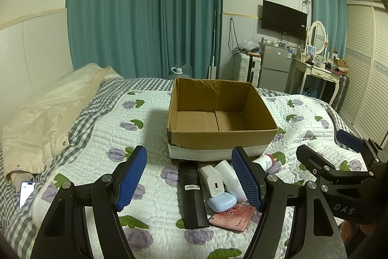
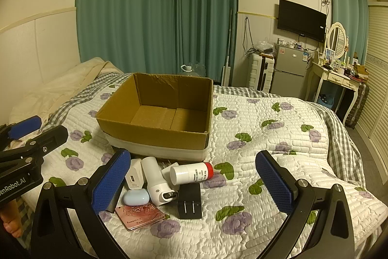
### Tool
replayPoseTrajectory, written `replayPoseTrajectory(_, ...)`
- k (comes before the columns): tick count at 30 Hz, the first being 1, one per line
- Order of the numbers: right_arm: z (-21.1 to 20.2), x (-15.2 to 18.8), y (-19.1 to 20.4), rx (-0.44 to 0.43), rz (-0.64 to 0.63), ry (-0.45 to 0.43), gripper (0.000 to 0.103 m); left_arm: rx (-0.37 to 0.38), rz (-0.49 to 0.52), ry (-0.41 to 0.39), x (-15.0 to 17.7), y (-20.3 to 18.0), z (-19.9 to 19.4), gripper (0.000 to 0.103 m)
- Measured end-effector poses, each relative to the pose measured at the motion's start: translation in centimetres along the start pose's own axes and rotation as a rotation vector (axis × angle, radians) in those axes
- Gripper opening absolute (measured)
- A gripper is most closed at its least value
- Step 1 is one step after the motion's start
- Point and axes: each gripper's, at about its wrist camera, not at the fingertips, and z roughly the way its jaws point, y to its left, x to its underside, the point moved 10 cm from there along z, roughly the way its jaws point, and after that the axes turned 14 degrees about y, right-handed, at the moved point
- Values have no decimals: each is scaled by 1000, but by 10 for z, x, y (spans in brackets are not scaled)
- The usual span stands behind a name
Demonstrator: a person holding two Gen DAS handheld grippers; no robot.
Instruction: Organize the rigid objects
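An open, empty cardboard box (image 1: 218, 140) (image 2: 155, 135) sits on the bed. In front of it lies a cluster of small items: a black rectangular tube (image 1: 192, 193), a white charger (image 1: 212, 180) (image 2: 133, 177), a light blue earbud case (image 1: 222, 203) (image 2: 136, 196), a pink booklet (image 1: 232, 217) (image 2: 140, 215), a white device (image 2: 156, 182), a white bottle with red cap (image 2: 191, 172) (image 1: 265, 160) and a black plug adapter (image 2: 189, 200). My left gripper (image 1: 196, 186) is open above the cluster. My right gripper (image 2: 194, 188) is open above it too, and empty.
The bed has a white quilt with purple flowers (image 2: 266, 137). A cream jacket (image 1: 48, 113) and a phone (image 1: 25, 193) lie at the left. A fridge (image 2: 289, 72), dressing table (image 2: 339, 79) and wardrobe doors stand beyond the bed at the right.
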Motion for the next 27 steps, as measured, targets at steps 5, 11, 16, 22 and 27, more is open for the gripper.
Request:
replayPoseTrajectory(5, 3, 1, -2, 2, -2, 11, 103, -1, 0, 3, 1, 0, 0, 75)
replayPoseTrajectory(11, 24, 13, -11, 6, 5, 73, 103, -32, -16, 72, 8, 9, 23, 75)
replayPoseTrajectory(16, 42, 24, -18, -3, 22, 124, 103, -39, -18, 185, 26, 11, 64, 75)
replayPoseTrajectory(22, 61, 34, -23, -23, 44, 179, 103, -72, 16, 331, 60, 9, 120, 73)
replayPoseTrajectory(27, 75, 42, -27, -31, 57, 222, 103, -68, 33, 432, 79, 6, 152, 73)
